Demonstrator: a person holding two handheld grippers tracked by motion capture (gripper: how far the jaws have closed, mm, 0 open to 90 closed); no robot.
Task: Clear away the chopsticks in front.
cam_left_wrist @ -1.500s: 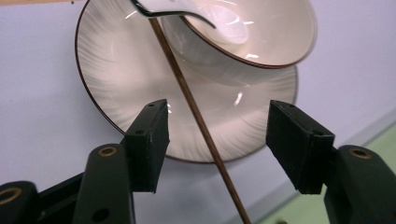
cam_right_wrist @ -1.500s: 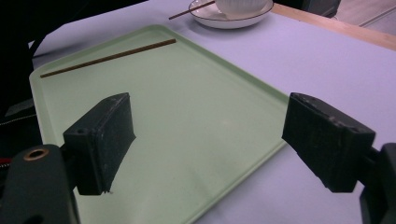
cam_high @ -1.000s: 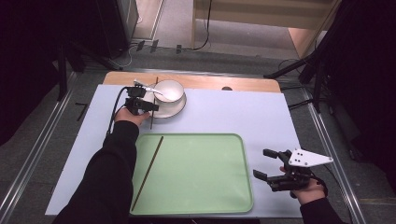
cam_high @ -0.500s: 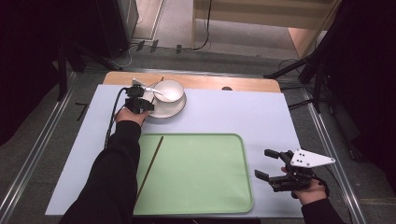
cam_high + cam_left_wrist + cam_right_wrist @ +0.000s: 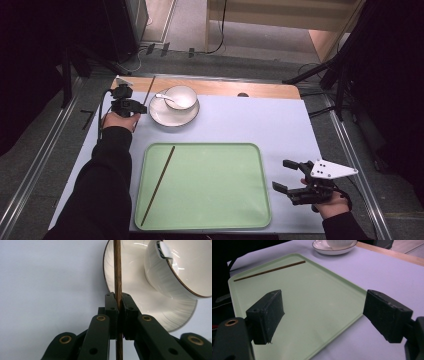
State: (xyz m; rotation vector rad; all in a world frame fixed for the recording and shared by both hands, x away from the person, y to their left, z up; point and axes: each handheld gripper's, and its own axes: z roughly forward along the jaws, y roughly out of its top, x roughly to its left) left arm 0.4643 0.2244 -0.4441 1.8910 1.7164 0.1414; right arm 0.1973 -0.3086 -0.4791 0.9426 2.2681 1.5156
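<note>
Chopstick [image 5: 117, 272] upright in raised left hand-held gripper [image 5: 119, 305].

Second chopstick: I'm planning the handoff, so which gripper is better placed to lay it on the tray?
Left. The left gripper is shut on the chopstick beside the plate; the right gripper is open, holding nothing, beside the tray.

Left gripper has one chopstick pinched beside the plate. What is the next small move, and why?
Probably carry it back toward the green tray and lay it beside the chopstick already lying there. The left gripper is shut on the second chopstick, next to the plate holding the bowl. The right gripper waits open beside the tray.
</note>
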